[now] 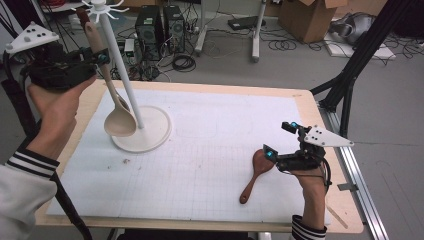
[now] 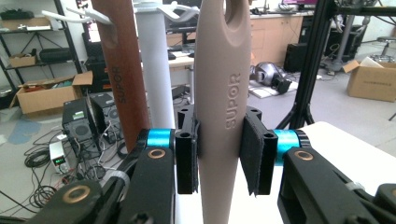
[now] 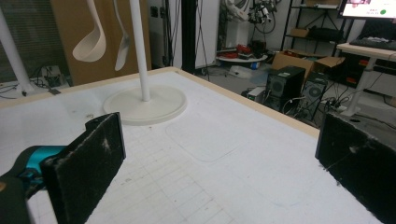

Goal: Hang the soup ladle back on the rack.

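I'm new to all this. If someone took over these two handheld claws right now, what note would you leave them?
Left claw: shut on the beige ladle by its handle, held up beside the white rack, near the hooks on top.
Right claw: open, holding nothing, just above the table next to the brown wooden spoon.
Done: a brown-handled utensil seems to hang from a hook already.
Left: hook the ladle by the hole in its handle, then probably pick up the wooden spoon and hang it too.

Grey floor (image 1: 280,70), cardboard boxes (image 1: 310,17), cables (image 1: 182,62)
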Motion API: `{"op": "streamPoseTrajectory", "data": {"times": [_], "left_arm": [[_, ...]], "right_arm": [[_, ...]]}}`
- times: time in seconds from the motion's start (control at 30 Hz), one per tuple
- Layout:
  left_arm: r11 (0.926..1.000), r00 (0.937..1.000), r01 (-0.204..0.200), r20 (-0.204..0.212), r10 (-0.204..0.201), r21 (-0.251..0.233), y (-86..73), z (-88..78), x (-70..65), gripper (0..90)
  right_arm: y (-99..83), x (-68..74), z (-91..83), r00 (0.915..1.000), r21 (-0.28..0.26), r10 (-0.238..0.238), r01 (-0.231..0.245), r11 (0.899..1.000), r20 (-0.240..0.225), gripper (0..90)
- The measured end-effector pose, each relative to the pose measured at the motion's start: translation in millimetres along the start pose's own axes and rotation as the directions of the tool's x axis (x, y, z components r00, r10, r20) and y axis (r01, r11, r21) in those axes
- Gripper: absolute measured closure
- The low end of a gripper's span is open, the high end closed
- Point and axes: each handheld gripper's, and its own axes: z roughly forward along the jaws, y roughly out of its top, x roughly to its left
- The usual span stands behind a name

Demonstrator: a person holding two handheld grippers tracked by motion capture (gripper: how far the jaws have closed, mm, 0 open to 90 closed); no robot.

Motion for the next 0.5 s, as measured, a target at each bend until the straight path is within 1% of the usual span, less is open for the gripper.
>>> {"op": "streamPoseTrajectory", "data": {"times": [0.13,0.23,0.3,0.33,0.5], "left_arm": [[0.9999,0.9999,-0.006,-0.009,0.006,0.008,1.8,3.3,0.2,69.4],[0.9999,0.9998,0.001,-0.019,0.0,0.013,2.1,4.8,1.6,69.4],[0.9998,0.9998,-0.002,-0.022,0.002,0.019,2.0,6.0,2.1,69.4],[0.9996,0.9997,-0.009,-0.02,0.01,0.025,2.2,6.3,2.3,69.4],[0.9996,0.9997,-0.01,-0.022,0.01,0.027,2.5,8.9,1.1,69.4]], "right_arm": [[0.0,-0.4,-0.2,1.0,-0.004,-0.001,0.001,1.0,-0.001,0.4],[0.1,0.3,0.5,1.0,0.0,-0.002,0.002,1.0,-0.004,0.4],[0.2,0.6,1.4,1.0,-0.003,-0.004,0.004,1.0,-0.002,0.4],[0.2,0.8,1.3,1.0,-0.001,-0.001,0.001,1.0,-0.005,0.4],[0.1,0.5,2.0,1.0,0.0,-0.006,0.006,1.0,-0.003,0.4]]}}
